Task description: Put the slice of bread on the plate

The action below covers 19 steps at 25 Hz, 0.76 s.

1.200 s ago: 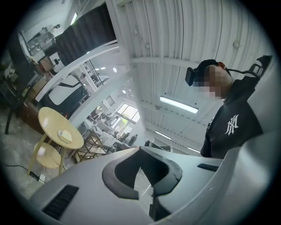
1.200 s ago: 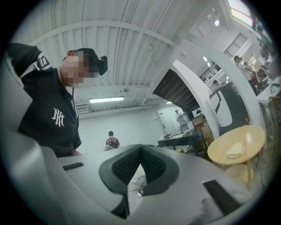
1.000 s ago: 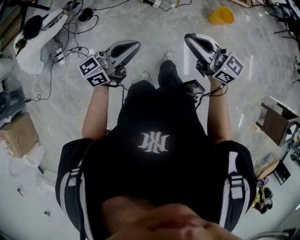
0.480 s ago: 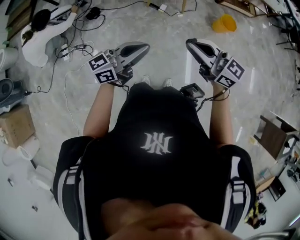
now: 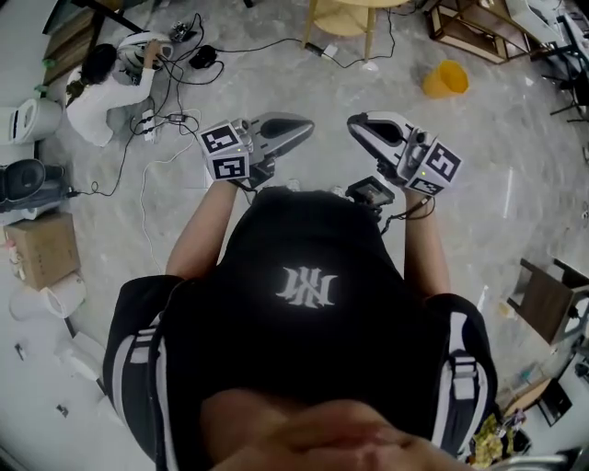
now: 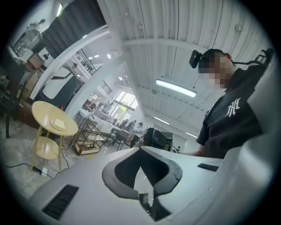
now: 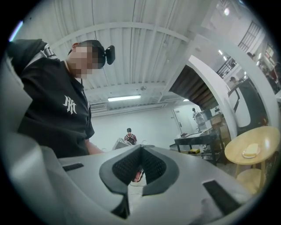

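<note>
A round pale-wood table (image 5: 342,15) stands at the top edge of the head view, some way ahead of me. A pale slice, apparently the bread (image 6: 58,124), lies on its top (image 6: 44,115) in the left gripper view; the same bread (image 7: 250,150) shows in the right gripper view. I cannot make out a plate. My left gripper (image 5: 306,125) and right gripper (image 5: 353,125) are held level in front of my body, tips close together and both far from the table. Each has its jaws shut and empty, in the left gripper (image 6: 140,149) view and the right gripper (image 7: 140,147) view.
The floor is grey marble-patterned. A yellow bucket (image 5: 444,79) lies ahead on the right. A person in white (image 5: 109,81) crouches among cables at the left. A cardboard box (image 5: 41,250) sits left, a wooden rack (image 5: 467,26) top right, a small stool (image 5: 548,300) right.
The floor has slid down the head view and the round table has come into sight at the top. Both grippers have drawn closer together in front of me.
</note>
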Available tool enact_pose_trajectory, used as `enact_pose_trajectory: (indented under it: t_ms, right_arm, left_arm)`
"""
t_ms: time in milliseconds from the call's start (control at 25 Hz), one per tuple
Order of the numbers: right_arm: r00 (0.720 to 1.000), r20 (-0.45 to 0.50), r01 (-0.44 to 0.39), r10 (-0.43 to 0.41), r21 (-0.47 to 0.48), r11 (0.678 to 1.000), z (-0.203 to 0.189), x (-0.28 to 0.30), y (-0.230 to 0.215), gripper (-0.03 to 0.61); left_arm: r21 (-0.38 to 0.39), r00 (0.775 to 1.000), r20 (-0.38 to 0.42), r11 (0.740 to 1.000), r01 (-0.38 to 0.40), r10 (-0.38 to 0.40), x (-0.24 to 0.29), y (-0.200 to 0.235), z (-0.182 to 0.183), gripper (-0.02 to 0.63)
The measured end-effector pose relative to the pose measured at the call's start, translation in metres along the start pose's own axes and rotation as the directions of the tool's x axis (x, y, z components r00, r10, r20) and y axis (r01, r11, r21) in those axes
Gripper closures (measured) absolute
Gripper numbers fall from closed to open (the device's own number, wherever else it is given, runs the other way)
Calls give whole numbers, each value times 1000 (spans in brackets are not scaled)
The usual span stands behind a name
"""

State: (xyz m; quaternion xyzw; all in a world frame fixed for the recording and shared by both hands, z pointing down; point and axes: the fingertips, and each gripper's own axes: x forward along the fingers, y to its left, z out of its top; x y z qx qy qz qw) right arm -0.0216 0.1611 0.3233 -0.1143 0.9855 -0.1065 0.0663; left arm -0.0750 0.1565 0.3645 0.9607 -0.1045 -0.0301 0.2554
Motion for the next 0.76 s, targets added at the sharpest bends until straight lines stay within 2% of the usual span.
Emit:
enact_pose_trajectory:
  t_ms: [320,760]
  right_arm:
    - [998,4,-63,63,-26,998,2,1,6,577]
    - [999,10,-32,32,7,999,-6,-12,3,577]
  left_arm:
    - [-6,999,-36,1000,-2,2,12,-4,-10,606]
    - [-28,998,-45,999,-37,36,13,5,-21,606]
